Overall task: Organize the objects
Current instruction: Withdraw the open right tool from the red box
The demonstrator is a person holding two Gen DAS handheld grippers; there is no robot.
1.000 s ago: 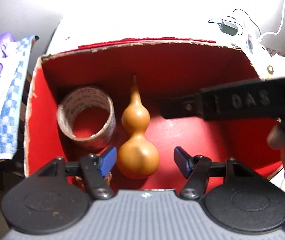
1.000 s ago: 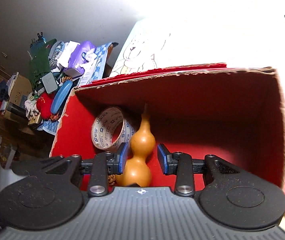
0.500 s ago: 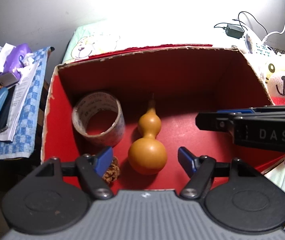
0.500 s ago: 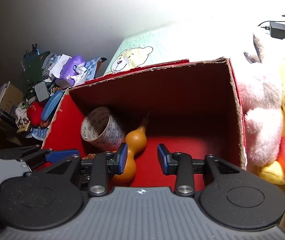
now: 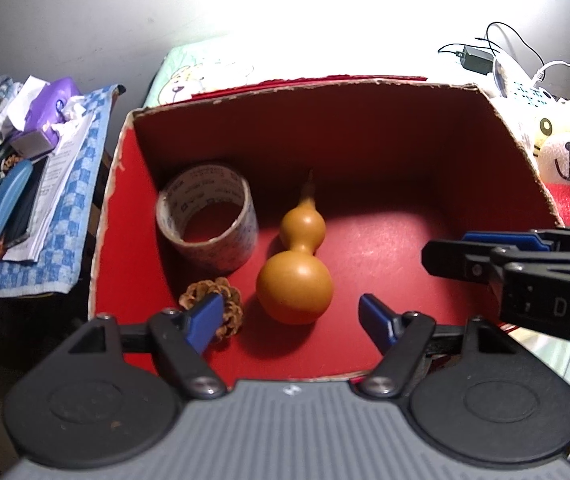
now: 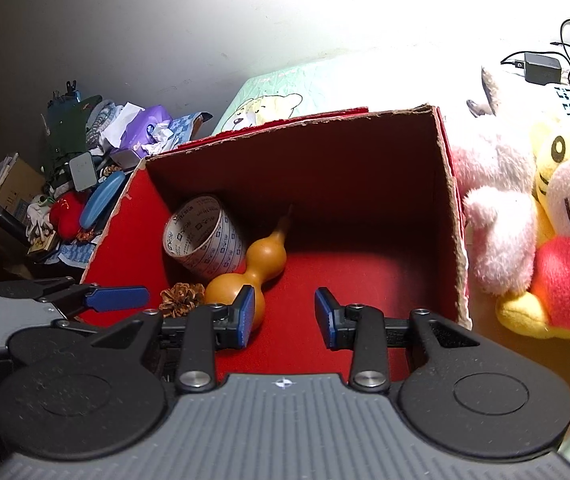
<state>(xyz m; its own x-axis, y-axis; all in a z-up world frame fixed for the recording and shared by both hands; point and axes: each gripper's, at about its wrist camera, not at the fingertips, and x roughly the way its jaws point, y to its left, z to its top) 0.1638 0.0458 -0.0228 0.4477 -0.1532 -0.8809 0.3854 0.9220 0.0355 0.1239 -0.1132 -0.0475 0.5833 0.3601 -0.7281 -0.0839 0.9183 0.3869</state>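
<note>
On right gripper [image 5: 485, 256], white "DAS" lettering

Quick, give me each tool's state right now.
Left tool: open, just been opening, holding nothing.
Right tool: open, holding nothing.

Red box [image 5: 125, 216] open, w/ orange gourd [image 5: 295, 280] lying flat, tape roll [image 5: 205, 216] on side, pinecone [image 5: 215, 300] near front

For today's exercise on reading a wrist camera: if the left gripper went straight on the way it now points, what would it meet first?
Most likely the gourd lying on the floor of the red box: its round lower bulb sits between the lines of the open left gripper. Depth is hard to judge, so it might just clear it.
</note>
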